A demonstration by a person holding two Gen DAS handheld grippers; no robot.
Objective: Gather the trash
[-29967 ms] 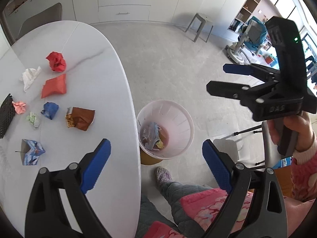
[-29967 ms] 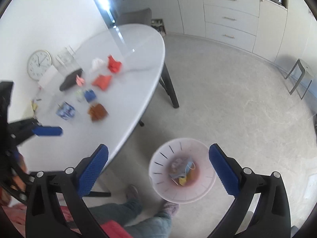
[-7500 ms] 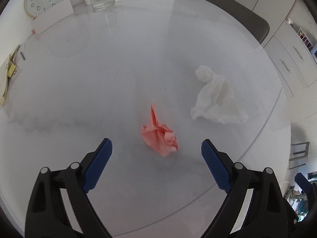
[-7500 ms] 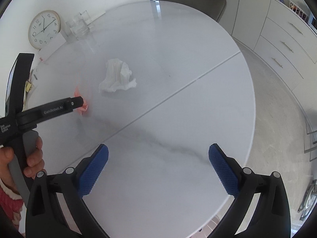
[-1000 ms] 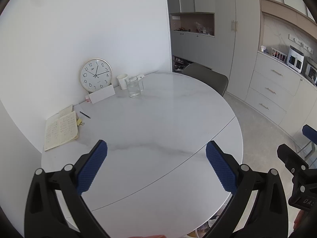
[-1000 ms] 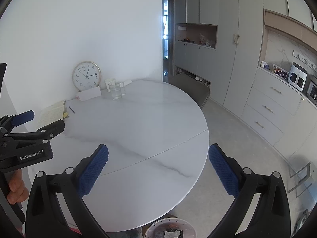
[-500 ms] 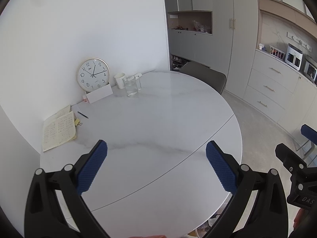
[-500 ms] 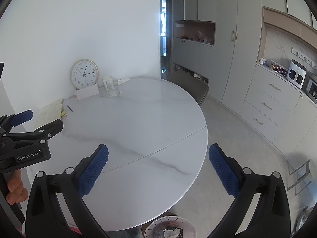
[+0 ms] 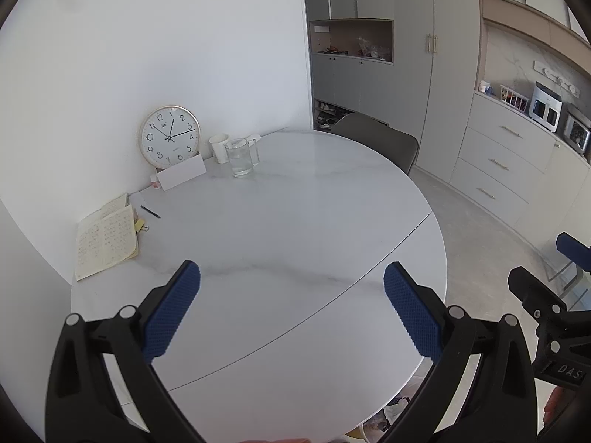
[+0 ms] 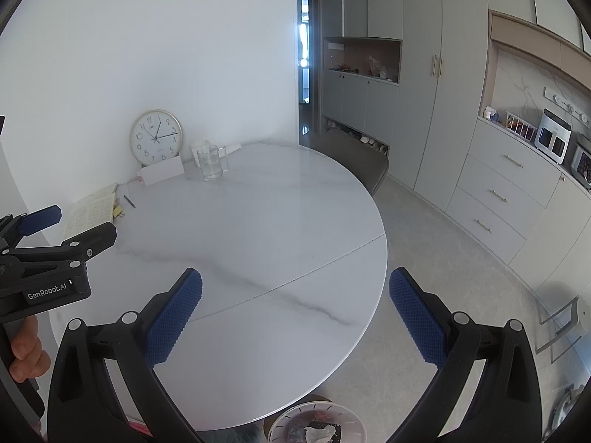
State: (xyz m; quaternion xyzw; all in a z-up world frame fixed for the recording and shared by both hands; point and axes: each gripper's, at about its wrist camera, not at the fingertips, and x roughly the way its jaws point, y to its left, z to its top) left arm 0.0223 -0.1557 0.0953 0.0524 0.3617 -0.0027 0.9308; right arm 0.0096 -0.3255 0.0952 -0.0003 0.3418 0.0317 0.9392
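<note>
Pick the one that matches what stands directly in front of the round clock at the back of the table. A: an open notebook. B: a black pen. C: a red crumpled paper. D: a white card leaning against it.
D: a white card leans against the lower edge of the clock, while the notebook and pen lie further forward on the table.

- Round white marble worktop (image 9: 295, 229), seam across its near part.
- Along the wall edge: clock (image 9: 169, 141), white card (image 9: 181, 176), mug (image 9: 219, 148), glass jug (image 9: 241, 157), pen (image 9: 150, 212), open notebook (image 9: 105, 236).
</note>
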